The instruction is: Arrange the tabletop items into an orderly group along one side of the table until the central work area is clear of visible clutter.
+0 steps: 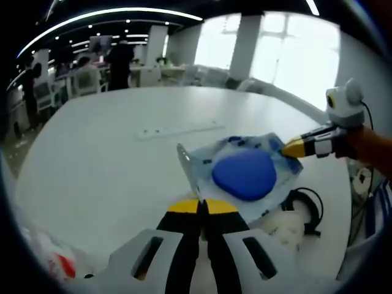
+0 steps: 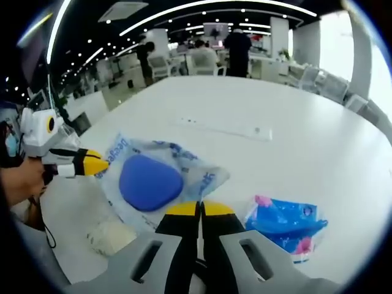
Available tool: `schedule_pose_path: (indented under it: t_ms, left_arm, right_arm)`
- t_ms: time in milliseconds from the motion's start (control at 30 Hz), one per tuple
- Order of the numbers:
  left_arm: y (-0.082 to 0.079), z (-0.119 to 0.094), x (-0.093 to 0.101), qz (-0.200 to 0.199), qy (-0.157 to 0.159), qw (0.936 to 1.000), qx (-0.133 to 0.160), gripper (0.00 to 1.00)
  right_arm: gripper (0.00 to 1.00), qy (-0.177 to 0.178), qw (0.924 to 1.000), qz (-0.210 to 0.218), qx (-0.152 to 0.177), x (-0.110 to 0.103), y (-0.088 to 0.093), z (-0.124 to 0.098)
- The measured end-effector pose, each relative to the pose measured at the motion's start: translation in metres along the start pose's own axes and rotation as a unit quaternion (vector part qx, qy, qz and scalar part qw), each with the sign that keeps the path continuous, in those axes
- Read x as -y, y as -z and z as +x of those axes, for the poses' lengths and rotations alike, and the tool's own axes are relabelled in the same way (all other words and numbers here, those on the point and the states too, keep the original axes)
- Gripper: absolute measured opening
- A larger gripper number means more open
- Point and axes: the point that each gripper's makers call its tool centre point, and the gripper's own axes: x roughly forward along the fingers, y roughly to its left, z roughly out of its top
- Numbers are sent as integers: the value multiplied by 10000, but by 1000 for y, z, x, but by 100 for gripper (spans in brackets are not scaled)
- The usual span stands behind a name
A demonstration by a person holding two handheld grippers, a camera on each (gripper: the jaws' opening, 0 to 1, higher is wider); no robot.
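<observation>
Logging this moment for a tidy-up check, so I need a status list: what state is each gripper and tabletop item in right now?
left gripper: shut on one edge of the clear bag.
right gripper: shut on the opposite edge.
clear bag: lifted at its edge, held between both grippers.
blue pad: inside the bag, lying flat.
blue tissue pack: flat on the table, untouched.
white strip: flat on the table, apart from the rest.
black cable: coiled by the table edge.

Large open office behind a white worktop [image 1: 110,159]. Dark ceiling [image 2: 184,15] with long curved light strips [image 1: 116,13] and small spotlights. Bright windows [image 1: 288,55] between white columns [image 1: 245,46]. Desks, chairs and several people [image 2: 237,46] far behind.
</observation>
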Motion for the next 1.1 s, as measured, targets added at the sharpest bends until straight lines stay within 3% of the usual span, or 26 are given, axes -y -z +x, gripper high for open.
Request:
schedule_pose_path:
  t_ms: [267,733,1100]
  left_arm:
    - [16,3,-3,-41,-13,9999,-150,0]
    - [33,9,2,4,1,9996,-297,0]
    - [41,14,1,-61,-28,9993,-364,0]
  right_arm:
    - [1,-86,9996,14,-253,-3,21,14]
    - [2,-174,9991,174,-335,0,44,26]
    - [2,-153,9990,327,-272,4,44,31]
